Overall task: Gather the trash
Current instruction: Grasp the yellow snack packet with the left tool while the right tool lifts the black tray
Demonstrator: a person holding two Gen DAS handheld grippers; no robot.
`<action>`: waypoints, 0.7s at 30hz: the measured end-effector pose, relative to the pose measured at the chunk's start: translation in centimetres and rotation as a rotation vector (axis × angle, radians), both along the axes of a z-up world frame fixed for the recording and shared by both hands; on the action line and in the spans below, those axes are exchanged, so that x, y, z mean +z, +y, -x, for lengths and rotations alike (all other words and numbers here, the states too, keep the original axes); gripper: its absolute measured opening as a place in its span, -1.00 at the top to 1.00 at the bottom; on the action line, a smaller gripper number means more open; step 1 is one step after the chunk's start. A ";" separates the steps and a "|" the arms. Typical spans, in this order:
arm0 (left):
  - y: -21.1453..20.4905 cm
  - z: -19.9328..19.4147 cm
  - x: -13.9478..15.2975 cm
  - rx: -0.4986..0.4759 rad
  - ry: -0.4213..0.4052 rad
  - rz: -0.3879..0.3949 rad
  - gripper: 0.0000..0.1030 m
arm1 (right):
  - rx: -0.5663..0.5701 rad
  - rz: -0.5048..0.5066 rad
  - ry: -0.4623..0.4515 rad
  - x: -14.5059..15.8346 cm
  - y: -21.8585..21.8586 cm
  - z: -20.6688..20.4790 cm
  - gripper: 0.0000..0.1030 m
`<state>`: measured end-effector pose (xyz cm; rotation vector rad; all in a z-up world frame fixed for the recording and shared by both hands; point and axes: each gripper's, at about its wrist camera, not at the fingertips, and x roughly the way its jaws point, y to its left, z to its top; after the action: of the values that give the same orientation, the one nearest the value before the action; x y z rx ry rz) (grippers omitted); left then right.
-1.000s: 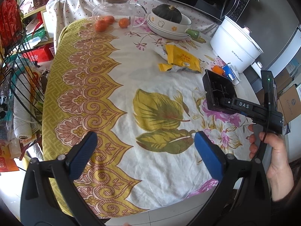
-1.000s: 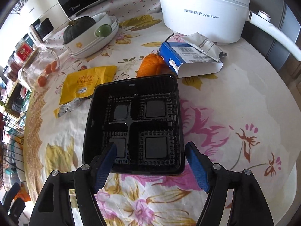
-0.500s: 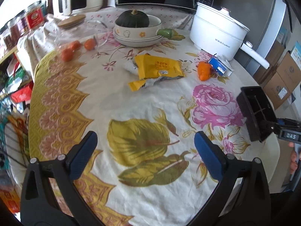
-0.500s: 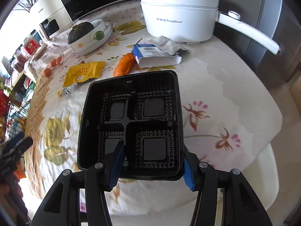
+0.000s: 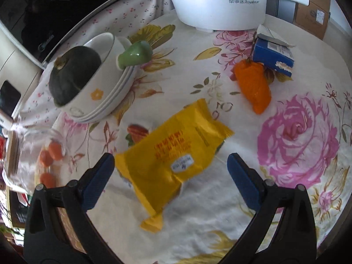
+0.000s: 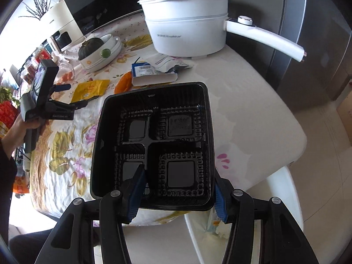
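Left gripper [image 5: 170, 175] wide open, hovering over yellow packet [image 5: 173, 154] on the worktop [image 5: 220, 198]; packet lies between the blue pads, not touched. Orange wrapper [image 5: 253, 87] beyond it, just beside blue box [image 5: 272, 52]. White pot [image 5: 216, 2] at the back, bowl [image 5: 92, 92] with dark squash [image 5: 71, 74] at left. Right gripper [image 6: 177, 194] closed on near edge of black tray [image 6: 154, 145], held tilted above worktop edge. Tray has four compartments, nothing in them.
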<state>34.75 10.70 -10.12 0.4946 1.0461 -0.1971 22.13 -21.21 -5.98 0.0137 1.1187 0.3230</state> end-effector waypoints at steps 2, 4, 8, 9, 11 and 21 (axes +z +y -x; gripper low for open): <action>-0.2 -1.3 -0.6 -0.030 0.045 0.000 -0.99 | -0.024 -0.005 -0.004 0.0 -1.3 -0.5 -0.08; -0.6 -2.0 -1.2 -0.049 0.096 0.000 -0.99 | -0.040 -0.004 0.002 -0.2 -2.1 -0.9 -0.08; -0.9 -1.8 -1.9 -0.049 0.165 0.029 -0.89 | -0.065 -0.013 0.024 -0.8 -3.2 -1.4 -0.08; -0.9 -1.6 -1.9 -0.041 0.177 0.045 -0.84 | -0.069 -0.017 0.028 -0.8 -3.4 -1.5 -0.08; -0.7 -0.8 -1.7 -0.014 0.194 0.081 -0.56 | -0.076 -0.022 0.031 -0.7 -3.6 -1.3 -0.08; -0.2 7.2 -0.9 0.202 0.198 0.309 -0.27 | -0.128 -0.038 0.009 0.2 -4.5 -0.1 -0.08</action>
<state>27.57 10.53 -11.00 0.0894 1.2261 -0.2264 22.20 -25.73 -5.77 0.1204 1.1150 0.2300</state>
